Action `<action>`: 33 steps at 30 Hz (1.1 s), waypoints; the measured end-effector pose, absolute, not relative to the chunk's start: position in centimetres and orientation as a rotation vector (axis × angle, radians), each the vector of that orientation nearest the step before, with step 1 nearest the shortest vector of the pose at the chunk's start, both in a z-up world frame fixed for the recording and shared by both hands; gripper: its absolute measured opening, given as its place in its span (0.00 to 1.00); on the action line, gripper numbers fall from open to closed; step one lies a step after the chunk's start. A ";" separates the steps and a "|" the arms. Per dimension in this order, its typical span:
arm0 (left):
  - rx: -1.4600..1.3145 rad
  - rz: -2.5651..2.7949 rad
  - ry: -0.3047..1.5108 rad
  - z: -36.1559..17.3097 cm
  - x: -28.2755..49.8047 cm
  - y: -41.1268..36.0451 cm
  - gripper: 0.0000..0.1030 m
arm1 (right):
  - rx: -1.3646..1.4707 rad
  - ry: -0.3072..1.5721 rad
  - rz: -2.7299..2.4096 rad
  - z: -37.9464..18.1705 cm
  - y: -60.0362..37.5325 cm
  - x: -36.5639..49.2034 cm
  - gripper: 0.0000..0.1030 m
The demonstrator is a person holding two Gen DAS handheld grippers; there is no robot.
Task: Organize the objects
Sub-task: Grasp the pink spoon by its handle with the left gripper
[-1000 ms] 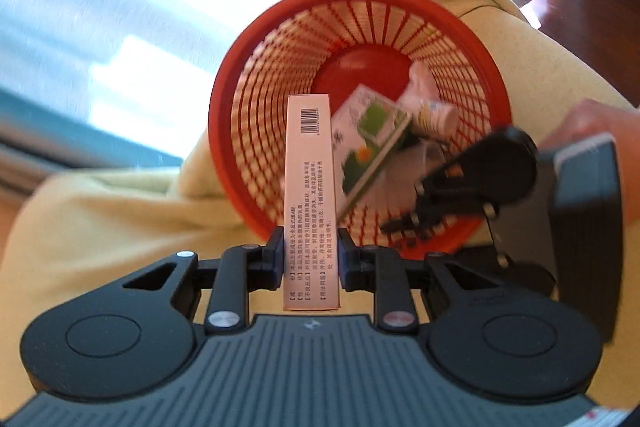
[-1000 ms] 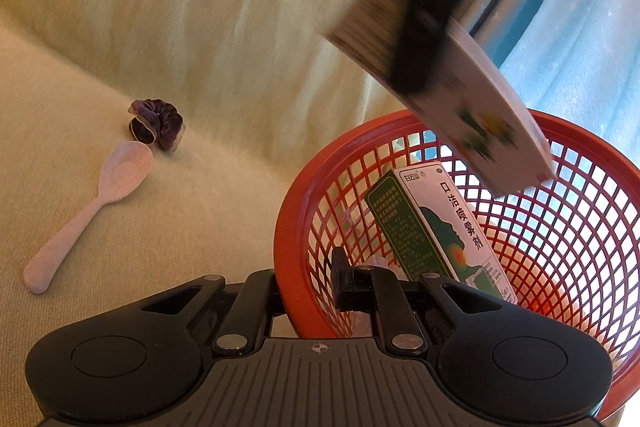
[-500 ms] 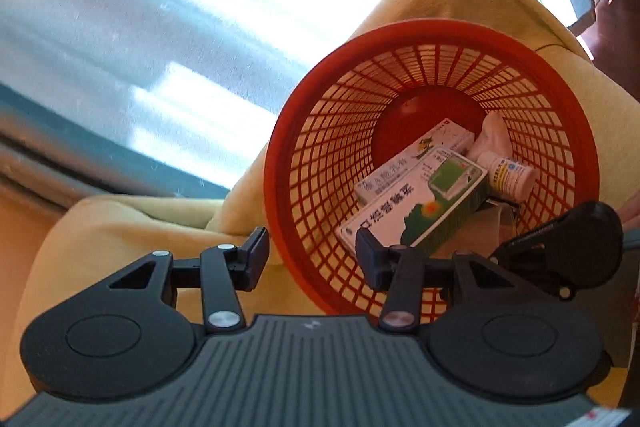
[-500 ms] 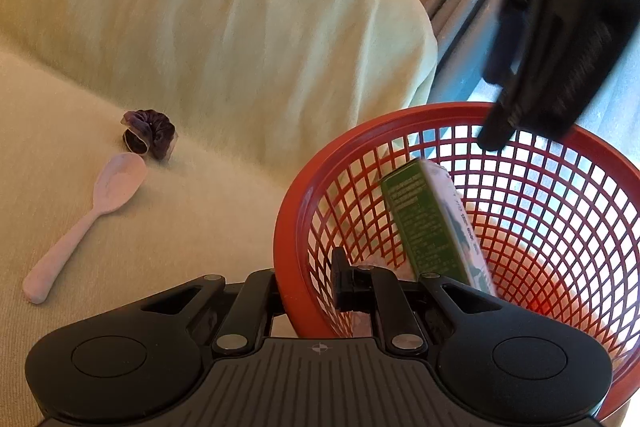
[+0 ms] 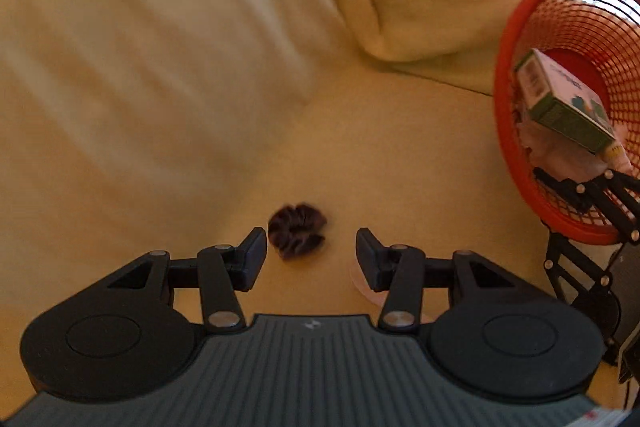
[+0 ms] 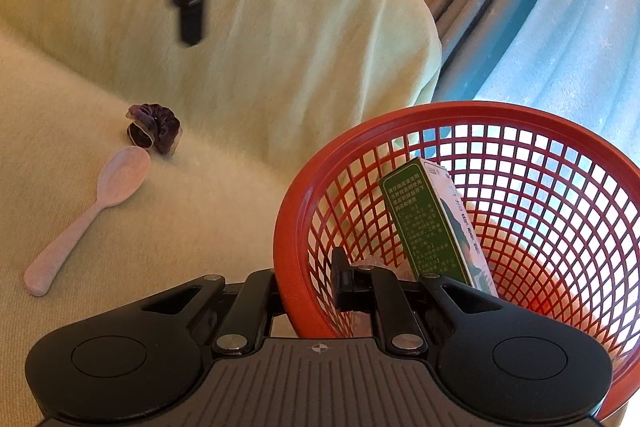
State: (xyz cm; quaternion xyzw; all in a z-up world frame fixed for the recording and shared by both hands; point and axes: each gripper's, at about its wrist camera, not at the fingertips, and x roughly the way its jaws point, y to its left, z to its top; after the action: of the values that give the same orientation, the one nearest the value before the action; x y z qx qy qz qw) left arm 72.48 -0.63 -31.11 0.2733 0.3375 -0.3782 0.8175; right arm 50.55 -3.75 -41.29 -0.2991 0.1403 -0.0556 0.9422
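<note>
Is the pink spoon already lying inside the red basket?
No, the pink spoon lies on the sofa cushion, outside the red basket.

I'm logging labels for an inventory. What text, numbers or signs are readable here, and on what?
Medicine box in the red basket, green side: "购买和使用"; the finer print below is too small.
Its front: edge-on, unreadable; its barcode in the left wrist view is blurred.
Right gripper body: a crosshair mark, no words.
</note>
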 end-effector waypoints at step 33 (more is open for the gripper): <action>0.818 -0.954 0.865 -38.8 68.8 3.4 0.10 | -0.626 0.288 -0.113 -41.4 -4.0 50.2 0.08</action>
State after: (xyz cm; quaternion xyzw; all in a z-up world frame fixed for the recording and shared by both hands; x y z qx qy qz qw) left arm 68.75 3.37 -38.79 0.3706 0.3917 -0.4323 0.7227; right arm 50.18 -4.01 -41.39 -0.3066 0.1413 -0.0553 0.9397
